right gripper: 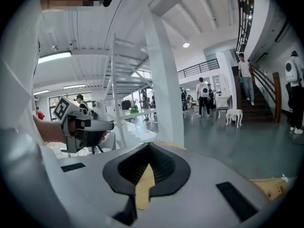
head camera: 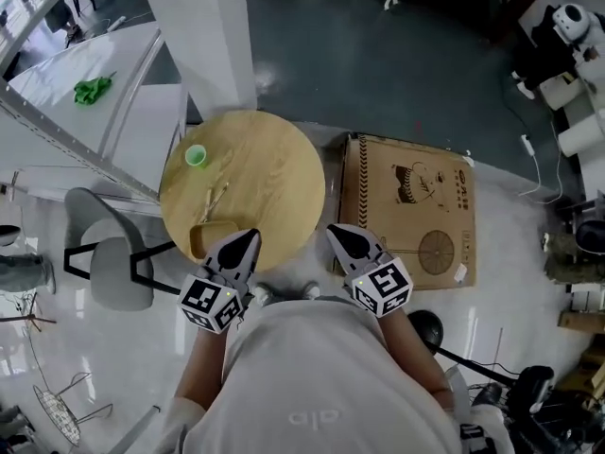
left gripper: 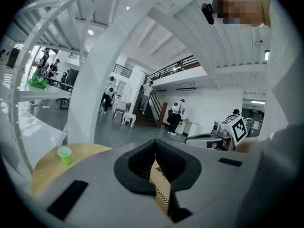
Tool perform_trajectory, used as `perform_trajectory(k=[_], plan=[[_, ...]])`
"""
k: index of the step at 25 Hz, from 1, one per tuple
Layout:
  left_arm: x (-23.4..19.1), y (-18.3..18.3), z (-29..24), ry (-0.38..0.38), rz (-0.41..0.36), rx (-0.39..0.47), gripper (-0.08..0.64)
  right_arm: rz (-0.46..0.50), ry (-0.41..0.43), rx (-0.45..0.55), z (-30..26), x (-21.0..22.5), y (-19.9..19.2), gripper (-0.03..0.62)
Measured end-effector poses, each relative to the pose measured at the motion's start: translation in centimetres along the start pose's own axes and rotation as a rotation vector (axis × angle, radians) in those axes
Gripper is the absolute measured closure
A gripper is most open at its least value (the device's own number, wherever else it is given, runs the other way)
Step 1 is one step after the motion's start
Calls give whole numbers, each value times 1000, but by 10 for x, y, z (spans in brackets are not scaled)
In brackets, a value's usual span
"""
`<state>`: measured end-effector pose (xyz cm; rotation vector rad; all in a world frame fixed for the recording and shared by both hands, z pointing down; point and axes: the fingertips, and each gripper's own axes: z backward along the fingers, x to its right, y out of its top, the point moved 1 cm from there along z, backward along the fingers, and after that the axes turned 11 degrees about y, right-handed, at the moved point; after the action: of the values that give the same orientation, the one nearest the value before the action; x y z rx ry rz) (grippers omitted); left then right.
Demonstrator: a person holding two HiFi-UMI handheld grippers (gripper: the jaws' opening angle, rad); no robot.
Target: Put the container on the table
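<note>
Left claw (head camera: 250, 238): we see its two jaws closed tip to tip with nothing gripped. It hangs over the near rim of the round table (head camera: 269, 164).
Right claw (head camera: 337, 235): we read its jaws as pressed together too, and empty. It hangs between the table's near right rim and the cardboard box (head camera: 406, 211).
Container (head camera: 210, 238): we find this tan, open container on the table at its near left edge, just beside the left claw's tips, which partly cover it.
Table top: a green cup (head camera: 196, 156) stands toward the far left. Two thin sticks (head camera: 216, 200) lie between it and the container, and the right half of the wood is bare.
Edges: a white pillar (head camera: 203, 36) stands at the table's far rim, and a grey chair (head camera: 113, 272) sits just left of the table. The box lies flat on the floor just to the right.
Open room: we see a wide dark floor (head camera: 378, 64) beyond the table and box.
Head view alone: the container, the sticks, the chair and the box's printed top.
Left gripper view alone: the cup seen upright from the side, and people standing far off by a stair.
Right gripper view alone: the left claw held in a hand at the left, a staircase (right gripper: 259, 103) with a person on it, and a small white stool (right gripper: 233, 114) at its foot.
</note>
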<state>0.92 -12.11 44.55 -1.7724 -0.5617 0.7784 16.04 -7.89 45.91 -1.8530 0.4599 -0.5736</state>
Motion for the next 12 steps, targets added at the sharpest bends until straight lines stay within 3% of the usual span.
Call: perform_trajectory(k=[12], plan=[[28, 30, -15, -73, -50, 60, 543, 26, -69, 75, 42, 7, 21, 568]])
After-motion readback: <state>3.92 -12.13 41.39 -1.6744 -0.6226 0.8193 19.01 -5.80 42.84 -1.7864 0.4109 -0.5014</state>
